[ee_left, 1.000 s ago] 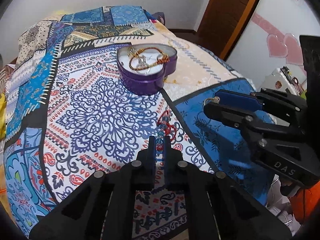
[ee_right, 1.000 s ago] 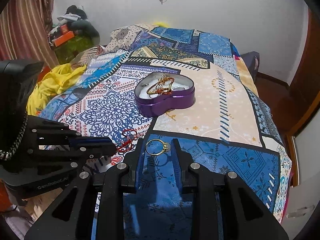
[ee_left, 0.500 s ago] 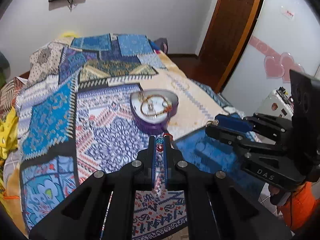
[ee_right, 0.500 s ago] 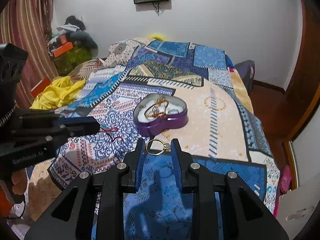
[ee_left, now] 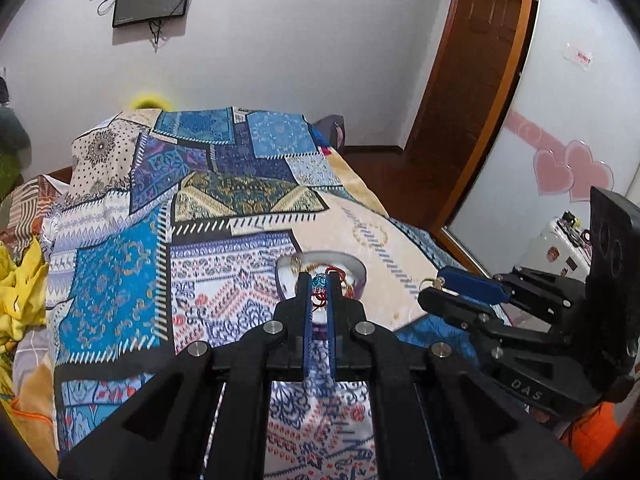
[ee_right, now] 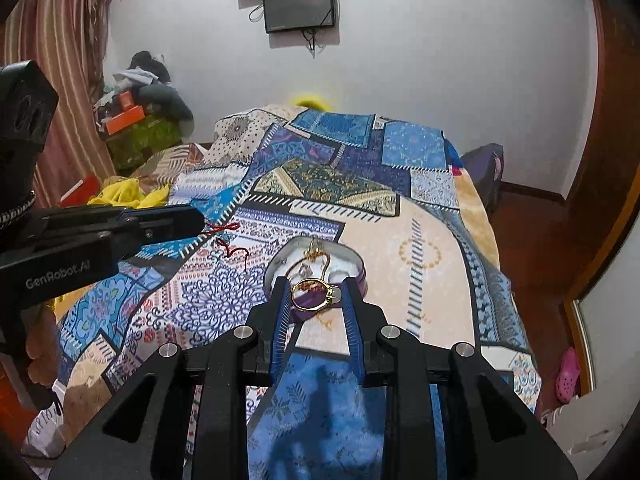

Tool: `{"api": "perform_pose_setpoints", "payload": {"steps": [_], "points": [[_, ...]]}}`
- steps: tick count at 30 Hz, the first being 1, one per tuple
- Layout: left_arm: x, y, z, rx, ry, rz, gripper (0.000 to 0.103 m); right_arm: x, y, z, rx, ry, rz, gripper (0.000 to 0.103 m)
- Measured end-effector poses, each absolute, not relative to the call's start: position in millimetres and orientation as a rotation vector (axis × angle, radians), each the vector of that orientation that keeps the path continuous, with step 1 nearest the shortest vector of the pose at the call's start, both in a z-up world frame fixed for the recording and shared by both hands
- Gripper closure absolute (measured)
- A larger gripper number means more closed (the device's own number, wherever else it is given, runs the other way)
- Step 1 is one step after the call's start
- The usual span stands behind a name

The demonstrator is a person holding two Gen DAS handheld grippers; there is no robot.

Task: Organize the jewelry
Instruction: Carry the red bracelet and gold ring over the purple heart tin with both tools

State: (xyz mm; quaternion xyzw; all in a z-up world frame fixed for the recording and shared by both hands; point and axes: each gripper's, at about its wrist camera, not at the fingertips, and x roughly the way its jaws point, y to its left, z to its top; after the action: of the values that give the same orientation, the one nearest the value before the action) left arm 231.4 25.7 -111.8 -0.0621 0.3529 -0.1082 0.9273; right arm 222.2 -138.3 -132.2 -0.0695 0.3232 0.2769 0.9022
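Now airborne, both hand-held grippers have risen well clear of the patchwork bedspread (ee_right: 420,256) they skimmed a second ago, each carrying a piece of jewelry toward the heart-shaped purple tin (ee_right: 358,270) at the middle of the bed. The left gripper (ee_left: 319,280) is clamped on a red-cord bracelet with a blue bead (ee_left: 319,280), its jaws nearly together around the bead; a second ago that cord lay on the fabric ahead of the tips, so the pick-up looks complete. The right gripper (ee_right: 316,290) pinches a gold ring (ee_right: 314,296) across its width, jaws held apart only by the band, as it did a second ago. The lift, and the tin now sitting just behind both sets of tips, suggest the deposit is the step at hand. The right wrist camera shows what the left cannot: the tin's open interior with a gold chain (ee_right: 316,254) already inside, and loose ends of the red cord trailing from the left gripper (ee_right: 200,222) over the quilt. The left wrist camera, its own fingers masking most of the tin (ee_left: 356,270), instead shows the right gripper (ee_left: 430,286) side-on, the ring (ee_left: 427,281) only a small glint at the tip.
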Motion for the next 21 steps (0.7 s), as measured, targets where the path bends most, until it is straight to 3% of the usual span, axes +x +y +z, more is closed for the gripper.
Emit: {"api": "perform_pose_setpoints", "payload": {"steps": [21], "points": [[291,24,-135,-0.136,0.742,-0.214,0.098,276,-125,-147,-0.124,0.702,0.599,0.079]]}}
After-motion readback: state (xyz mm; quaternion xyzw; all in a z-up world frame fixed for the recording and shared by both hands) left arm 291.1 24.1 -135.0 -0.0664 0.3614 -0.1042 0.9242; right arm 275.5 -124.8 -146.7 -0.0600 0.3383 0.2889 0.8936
